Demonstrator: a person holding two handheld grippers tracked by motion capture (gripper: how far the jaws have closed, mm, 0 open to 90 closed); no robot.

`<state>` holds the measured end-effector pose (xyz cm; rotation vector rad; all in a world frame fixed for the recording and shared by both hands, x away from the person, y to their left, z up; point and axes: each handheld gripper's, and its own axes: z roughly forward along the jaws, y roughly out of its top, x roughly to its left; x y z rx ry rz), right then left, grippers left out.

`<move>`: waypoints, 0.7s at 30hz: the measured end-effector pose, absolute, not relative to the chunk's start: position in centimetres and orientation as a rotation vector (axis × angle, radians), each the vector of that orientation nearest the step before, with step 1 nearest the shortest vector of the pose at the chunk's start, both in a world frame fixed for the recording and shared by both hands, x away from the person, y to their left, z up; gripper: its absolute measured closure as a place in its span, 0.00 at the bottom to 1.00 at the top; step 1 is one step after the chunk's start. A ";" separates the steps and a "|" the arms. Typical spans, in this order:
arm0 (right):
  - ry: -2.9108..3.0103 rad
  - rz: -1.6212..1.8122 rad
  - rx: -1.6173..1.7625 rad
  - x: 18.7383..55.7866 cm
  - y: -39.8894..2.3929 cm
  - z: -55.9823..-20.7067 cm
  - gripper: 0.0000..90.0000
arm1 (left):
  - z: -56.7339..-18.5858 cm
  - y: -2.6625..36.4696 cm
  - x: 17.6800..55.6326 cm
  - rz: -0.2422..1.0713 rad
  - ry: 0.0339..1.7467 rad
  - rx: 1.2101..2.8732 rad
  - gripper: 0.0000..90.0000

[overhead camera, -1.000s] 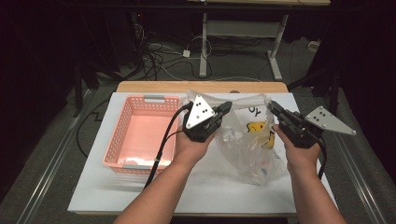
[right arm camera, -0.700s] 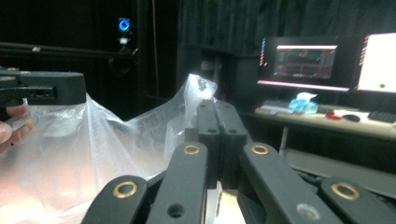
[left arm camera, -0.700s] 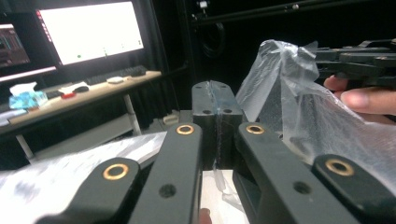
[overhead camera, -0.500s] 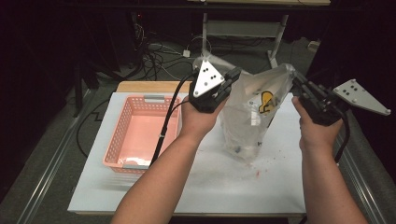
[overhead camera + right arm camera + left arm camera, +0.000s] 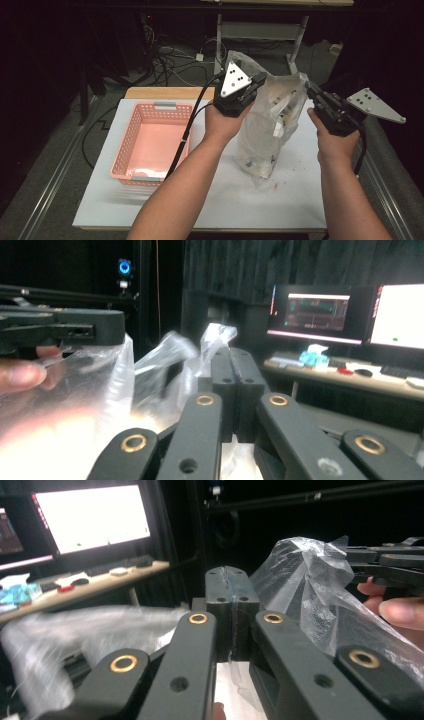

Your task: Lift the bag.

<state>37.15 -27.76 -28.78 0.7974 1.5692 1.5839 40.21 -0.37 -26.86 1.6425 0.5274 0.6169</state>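
Basket (image 5: 152, 141) of pink slatted plastic sits empty on the white table (image 5: 210, 200) to the left of everything you hold, and that is the direction your load has to travel. The clear, crinkled plastic bag (image 5: 267, 130) hangs upright between your two hands, long axis roughly vertical, its lower end resting on or just above the table to the right of the basket; small items show dimly through the film.

Your left gripper (image 5: 258, 80) has its jaws pressed together on the bag's top edge, and in the left gripper view you can see a sliver of film caught between the closed pads (image 5: 220, 587). Your right gripper (image 5: 311, 91) is likewise clamped shut on the opposite side of the bag's mouth, with plastic bunched around its jaws in the right gripper view.

Your left hand is the one nearer the basket, so it should probably lead the swing across. The bag's bottom looks lower than the basket's near wall, so judge the lift before you carry it sideways.
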 end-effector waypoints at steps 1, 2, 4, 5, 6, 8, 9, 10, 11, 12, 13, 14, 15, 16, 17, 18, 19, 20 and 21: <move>1.575 1.583 0.802 37.2 -27.7 -29.0 1.00 | -27.1 -0.1 40.3 0.607 0.542 1.646 0.98; 1.582 1.581 0.810 37.3 -27.7 -29.3 1.00 | -27.4 0.2 40.3 0.607 0.555 1.643 0.97; 1.596 1.570 0.814 37.4 -27.7 -29.8 1.00 | -27.9 1.0 40.1 0.599 0.585 1.631 0.92; 1.603 1.569 0.820 37.4 -27.7 -30.0 1.00 | -28.2 1.4 39.9 0.596 0.602 1.629 0.90; 1.610 1.563 0.827 37.4 -27.7 -30.1 1.00 | -28.6 1.9 39.6 0.602 0.615 1.634 0.86; 1.613 1.558 0.827 37.5 -27.9 -30.4 1.00 | -29.5 3.0 39.0 0.617 0.642 1.636 0.82; 1.616 1.553 0.833 37.4 -27.9 -30.5 1.00 | -29.9 3.7 38.7 0.615 0.658 1.638 0.79; 1.615 1.552 0.837 37.4 -28.0 -30.6 1.00 | -30.4 4.4 38.4 0.611 0.670 1.634 0.77; 1.617 1.549 0.841 37.3 -28.1 -30.7 1.00 | -30.9 5.0 38.0 0.602 0.686 1.621 0.77; 1.617 1.546 0.841 37.3 -28.2 -30.7 1.00 | -31.3 5.8 37.7 0.589 0.708 1.614 0.75; 1.615 1.542 0.846 37.2 -28.3 -30.8 1.00 | -31.7 6.5 37.4 0.585 0.722 1.606 0.74; 1.614 1.541 0.849 37.2 -28.4 -30.8 1.00 | -32.0 7.2 37.1 0.579 0.735 1.592 0.74; 1.615 1.538 0.851 37.1 -28.5 -30.8 1.00 | -32.2 7.9 36.8 0.580 0.748 1.585 0.74; 1.616 1.533 0.851 37.1 -28.6 -30.9 1.00 | -32.5 8.5 36.7 0.575 0.760 1.585 0.74; 1.616 1.531 0.853 37.0 -28.7 -30.9 1.00 | -32.7 9.0 36.5 0.570 0.769 1.595 0.73; 1.616 1.527 0.851 37.0 -28.7 -30.9 1.00 | -32.9 9.4 36.4 0.567 0.777 1.601 0.73; 1.618 1.526 0.858 37.0 -28.8 -30.9 1.00 | -33.1 9.7 36.2 0.574 0.783 1.614 0.73; 1.617 1.522 0.861 37.0 -28.9 -31.0 1.00 | -33.4 10.0 35.9 0.576 0.790 1.616 0.73; 1.616 1.524 0.862 37.1 -29.0 -31.0 1.00 | -33.6 10.3 35.7 0.572 0.788 1.634 0.73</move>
